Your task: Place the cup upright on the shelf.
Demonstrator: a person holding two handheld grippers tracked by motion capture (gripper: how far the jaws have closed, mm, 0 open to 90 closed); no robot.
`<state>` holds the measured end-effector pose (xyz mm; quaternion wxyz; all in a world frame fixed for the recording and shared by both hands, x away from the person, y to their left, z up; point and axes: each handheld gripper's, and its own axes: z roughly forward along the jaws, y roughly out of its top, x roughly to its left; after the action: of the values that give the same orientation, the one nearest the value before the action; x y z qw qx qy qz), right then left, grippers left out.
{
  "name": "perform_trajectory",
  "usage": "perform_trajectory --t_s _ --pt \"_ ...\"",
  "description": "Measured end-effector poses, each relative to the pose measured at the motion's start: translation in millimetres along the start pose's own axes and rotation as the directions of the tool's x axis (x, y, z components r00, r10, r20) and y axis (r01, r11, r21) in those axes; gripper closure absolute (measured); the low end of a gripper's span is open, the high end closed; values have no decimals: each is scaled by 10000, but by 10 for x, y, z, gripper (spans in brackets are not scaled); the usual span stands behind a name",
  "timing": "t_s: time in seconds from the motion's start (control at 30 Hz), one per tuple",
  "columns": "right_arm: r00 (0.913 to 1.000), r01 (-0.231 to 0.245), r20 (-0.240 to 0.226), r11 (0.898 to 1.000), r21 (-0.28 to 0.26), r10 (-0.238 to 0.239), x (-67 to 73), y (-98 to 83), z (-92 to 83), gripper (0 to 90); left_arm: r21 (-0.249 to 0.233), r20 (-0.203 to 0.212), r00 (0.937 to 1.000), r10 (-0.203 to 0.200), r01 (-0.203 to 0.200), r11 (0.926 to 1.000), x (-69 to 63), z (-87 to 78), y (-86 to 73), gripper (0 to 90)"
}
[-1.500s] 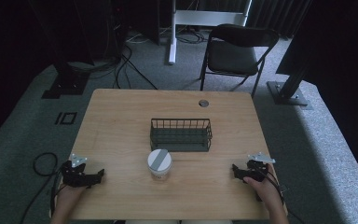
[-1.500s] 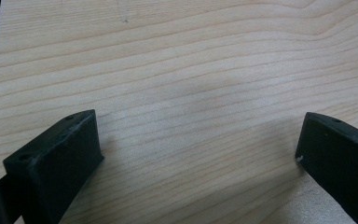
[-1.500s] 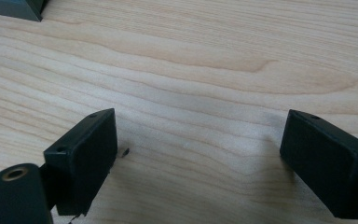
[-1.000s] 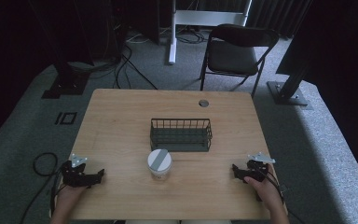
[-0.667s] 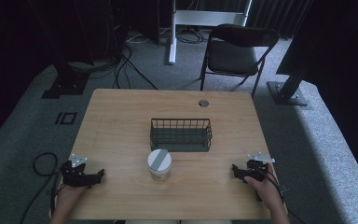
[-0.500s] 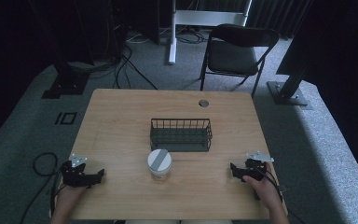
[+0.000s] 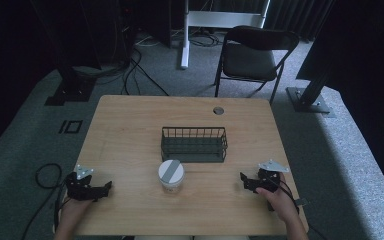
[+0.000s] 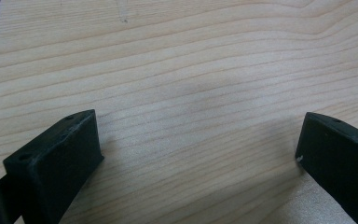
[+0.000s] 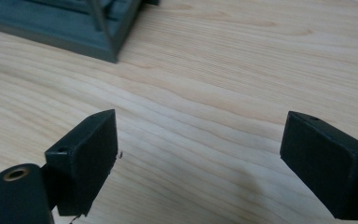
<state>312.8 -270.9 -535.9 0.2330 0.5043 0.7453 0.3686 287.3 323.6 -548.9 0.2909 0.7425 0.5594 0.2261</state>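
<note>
Both grippers sit parked at the near table corners, wide open and empty: left gripper [image 7: 105,187], right gripper [image 7: 243,181]; the white-lidded round jar [image 7: 171,175] stands between them, just before the dark wire basket [image 7: 194,144], probably so either hand can reach it.

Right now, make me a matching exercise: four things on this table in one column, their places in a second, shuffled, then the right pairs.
Things
1. wire basket
2. jar
3. left gripper
4. right gripper

Places
A. near the table's front right corner, jaws wide apart, pointing toward the jar
B. middle of the table, beyond the jar
C. near the table's front left corner, jaws wide apart over bare wood
D. just in front of the basket, between the two grippers

Pairs: 1-B, 2-D, 3-C, 4-A
</note>
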Motion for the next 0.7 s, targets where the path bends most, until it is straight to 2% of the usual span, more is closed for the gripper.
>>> perform_trajectory --t_s 0.33,0.7 --pt "9988 235 -430 9996 -148 -241 98 47 24 110 0 0 10000 0 0 10000 0 0 0 1" --pt "9928 568 -1044 9980 -271 -593 288 110 89 112 1 1 10000 0 0 10000 0 0 0 1"
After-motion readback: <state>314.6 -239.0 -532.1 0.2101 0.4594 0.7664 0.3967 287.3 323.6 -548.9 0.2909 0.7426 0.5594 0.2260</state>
